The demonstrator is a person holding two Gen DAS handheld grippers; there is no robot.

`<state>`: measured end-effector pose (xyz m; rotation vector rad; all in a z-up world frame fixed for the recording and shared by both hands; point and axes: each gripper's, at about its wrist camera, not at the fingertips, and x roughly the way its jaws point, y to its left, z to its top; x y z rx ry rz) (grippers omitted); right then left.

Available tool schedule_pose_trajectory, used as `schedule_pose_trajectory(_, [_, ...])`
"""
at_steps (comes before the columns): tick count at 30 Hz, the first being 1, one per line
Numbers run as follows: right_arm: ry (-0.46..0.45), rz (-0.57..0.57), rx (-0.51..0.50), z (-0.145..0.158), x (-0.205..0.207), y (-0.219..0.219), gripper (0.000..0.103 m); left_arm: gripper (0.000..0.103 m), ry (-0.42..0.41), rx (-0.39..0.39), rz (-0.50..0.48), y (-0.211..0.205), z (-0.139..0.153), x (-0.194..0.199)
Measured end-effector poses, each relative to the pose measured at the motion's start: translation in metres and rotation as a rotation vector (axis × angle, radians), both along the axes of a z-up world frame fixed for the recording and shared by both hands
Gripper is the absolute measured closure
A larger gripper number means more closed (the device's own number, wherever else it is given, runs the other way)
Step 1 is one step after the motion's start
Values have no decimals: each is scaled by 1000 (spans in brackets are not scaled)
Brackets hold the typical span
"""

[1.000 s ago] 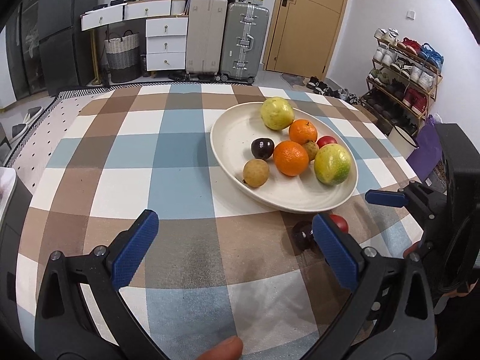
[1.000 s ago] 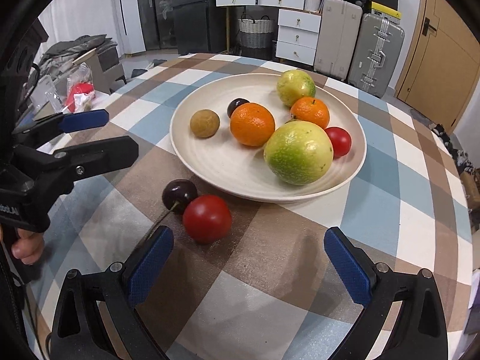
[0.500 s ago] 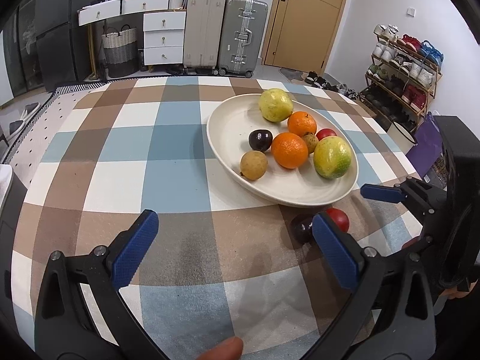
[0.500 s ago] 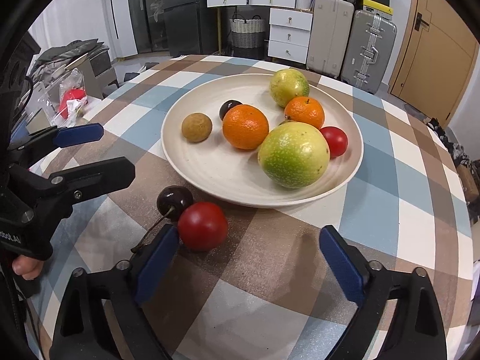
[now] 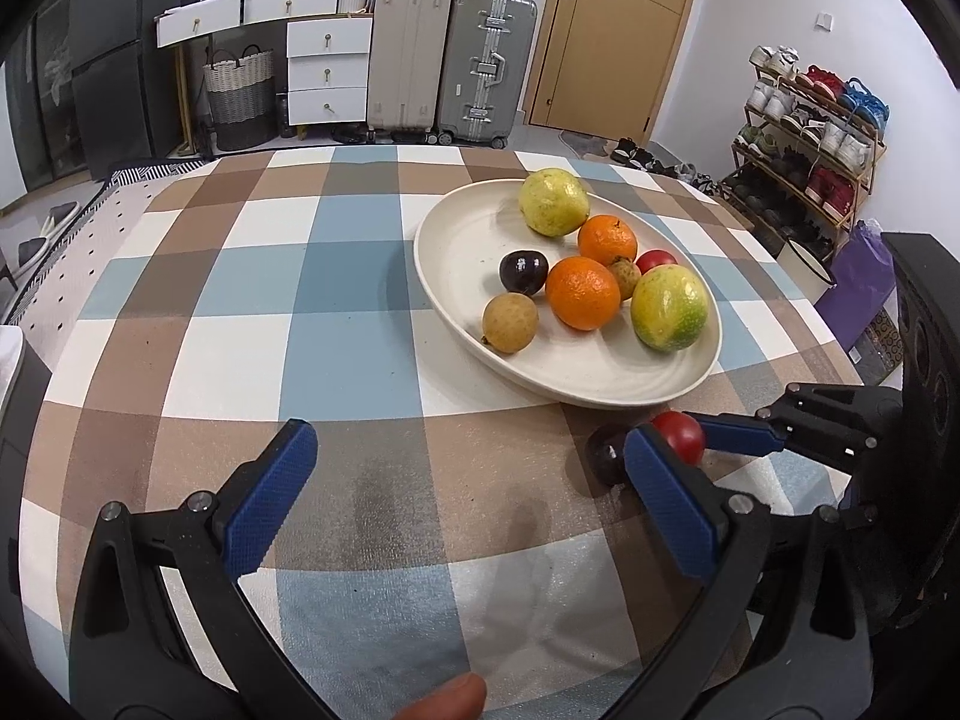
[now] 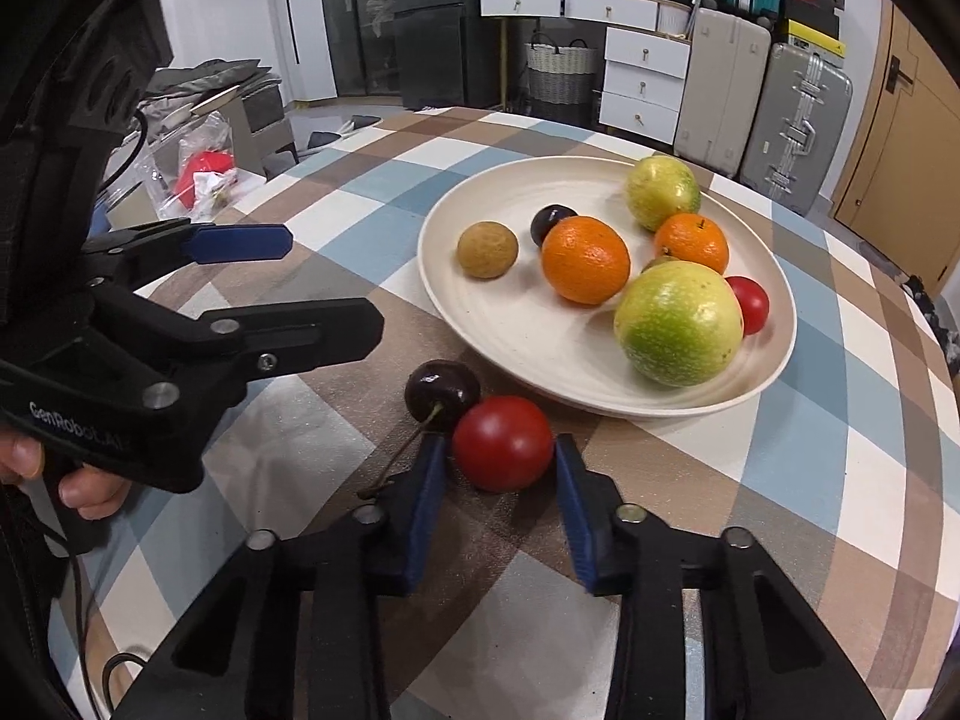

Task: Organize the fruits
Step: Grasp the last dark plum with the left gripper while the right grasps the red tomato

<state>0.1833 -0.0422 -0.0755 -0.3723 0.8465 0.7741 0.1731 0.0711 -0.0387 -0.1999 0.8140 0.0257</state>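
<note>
A cream plate (image 6: 528,324) on the checked tablecloth holds several fruits: two oranges, two green-yellow fruits, a brown longan, a dark plum and a small red tomato. In front of the plate lie a red tomato (image 6: 503,443) and a dark cherry (image 6: 441,390) with a stem. My right gripper (image 6: 501,462) has its blue pads on both sides of the red tomato, touching or nearly touching it. My left gripper (image 5: 465,480) is open and empty above the cloth, left of the two loose fruits; the tomato also shows in the left wrist view (image 5: 681,435).
The table edge curves away at the right. Suitcases (image 5: 450,54), drawers and a door stand behind the table, and a shoe rack (image 5: 804,144) is at the right. A plastic bag with red contents (image 6: 198,174) lies off the table's left side.
My right gripper has moved forward and narrowed its jaws around the red tomato. My left gripper has stayed open and shifted slightly.
</note>
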Motion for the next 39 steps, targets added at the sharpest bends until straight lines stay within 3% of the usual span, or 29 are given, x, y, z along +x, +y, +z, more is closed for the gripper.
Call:
schedule_pose_trajectory(8, [23, 14, 33, 3, -2, -12, 71, 1, 8, -11, -13, -1, -4, 2])
schedule_pose_trajectory(18, [13, -73, 55, 10, 9, -49, 71, 1, 32, -29, -84, -20, -10, 4])
schedule_pose_trajectory(26, [4, -120, 62, 14, 17, -62, 71, 2, 18, -37, -52, -33, -7, 4])
schedule_pose_trajectory(32, [0, -137, 69, 16, 20, -65, 71, 17, 63, -53, -77, -42, -13, 11])
schedule_pose_trajectory(34, [0, -139, 73, 17, 20, -66, 71, 26, 78, -52, -73, -45, -16, 15])
schedule_pose_trajectory(39, [2, -148, 72, 17, 20, -67, 71, 41, 84, -11, -91, -57, -19, 19])
